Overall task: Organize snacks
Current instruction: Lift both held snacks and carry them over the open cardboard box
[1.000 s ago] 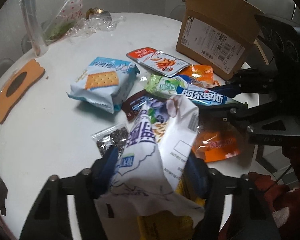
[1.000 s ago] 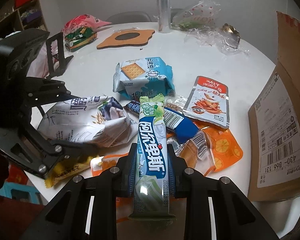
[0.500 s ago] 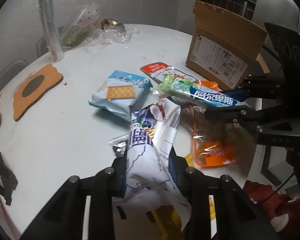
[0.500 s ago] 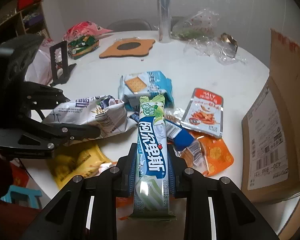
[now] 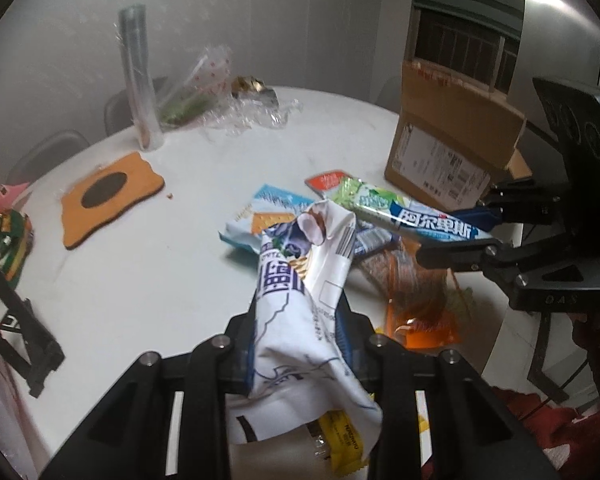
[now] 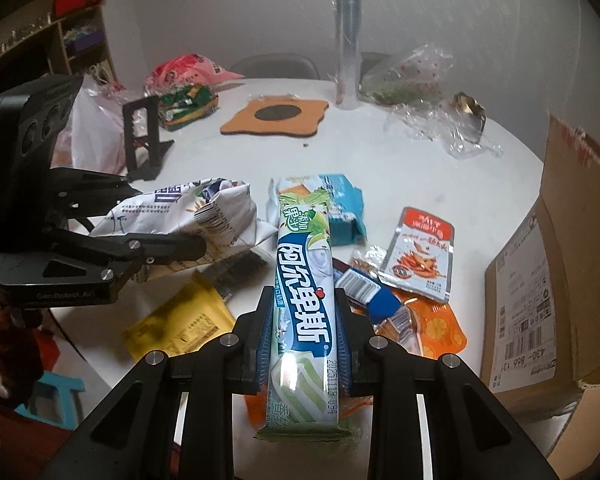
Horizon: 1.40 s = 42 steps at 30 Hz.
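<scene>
The left gripper [image 5: 298, 332] is holding a crumpled white snack bag [image 5: 300, 312], its jaws pinched narrow on the bag's lower half, and the bag is hanging above the round white desk [image 5: 148, 264] rather than lying on it. The right gripper [image 6: 302, 328] is clamping a long green-and-blue candy bar pack [image 6: 304, 292] lengthwise between its jaws, tight on both long edges, and this pack too is sitting up off the desk. Below them the remaining snacks are lying in a loose heap: a blue cracker pack [image 6: 340, 208], a red-and-white sachet [image 6: 420, 256], an orange pouch [image 6: 436, 328] and a yellow packet [image 6: 180, 324] near the desk's edge. An open cardboard box [image 6: 548, 280] is standing at the desk's right side, just beside the heap. Farther back an orange mat [image 6: 276, 118], a clear tube [image 6: 348, 40] standing upright and some crinkled clear wrapping [image 6: 428, 120] are resting on the desk, well apart from the heap.
</scene>
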Each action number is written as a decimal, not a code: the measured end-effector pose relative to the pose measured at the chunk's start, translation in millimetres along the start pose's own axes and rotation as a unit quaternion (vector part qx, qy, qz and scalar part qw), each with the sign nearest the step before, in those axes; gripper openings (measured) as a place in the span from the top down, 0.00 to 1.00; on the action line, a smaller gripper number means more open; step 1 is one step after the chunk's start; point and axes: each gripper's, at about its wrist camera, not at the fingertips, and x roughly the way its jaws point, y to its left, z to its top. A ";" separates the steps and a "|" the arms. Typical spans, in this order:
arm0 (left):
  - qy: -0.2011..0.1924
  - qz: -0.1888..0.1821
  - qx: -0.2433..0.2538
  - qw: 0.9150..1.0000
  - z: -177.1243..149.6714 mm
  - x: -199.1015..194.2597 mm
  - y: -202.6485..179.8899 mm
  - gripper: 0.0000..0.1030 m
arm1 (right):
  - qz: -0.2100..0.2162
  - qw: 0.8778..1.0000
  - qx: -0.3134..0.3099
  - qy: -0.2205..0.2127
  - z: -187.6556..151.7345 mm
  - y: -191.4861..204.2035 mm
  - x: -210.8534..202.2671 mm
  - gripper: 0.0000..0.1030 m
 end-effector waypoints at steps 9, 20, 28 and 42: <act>-0.080 0.019 -0.007 0.997 28.5 -51.0 -19.8 0.73 | 0.035 0.997 0.004 -0.065 14.2 -3.0 -60.8 0.79; -0.142 -0.004 0.048 0.989 105.8 -73.4 -94.6 0.74 | 0.003 0.986 0.035 -0.163 10.7 -61.5 -159.3 0.79; -0.116 -0.058 0.121 0.984 176.3 -29.4 -170.8 0.74 | -0.058 0.977 0.078 -0.189 -13.8 -130.3 -212.2 0.79; 0.035 -0.099 0.188 0.977 221.0 94.1 -234.9 0.74 | -0.040 0.985 0.119 -0.122 -32.9 -234.2 -181.3 0.79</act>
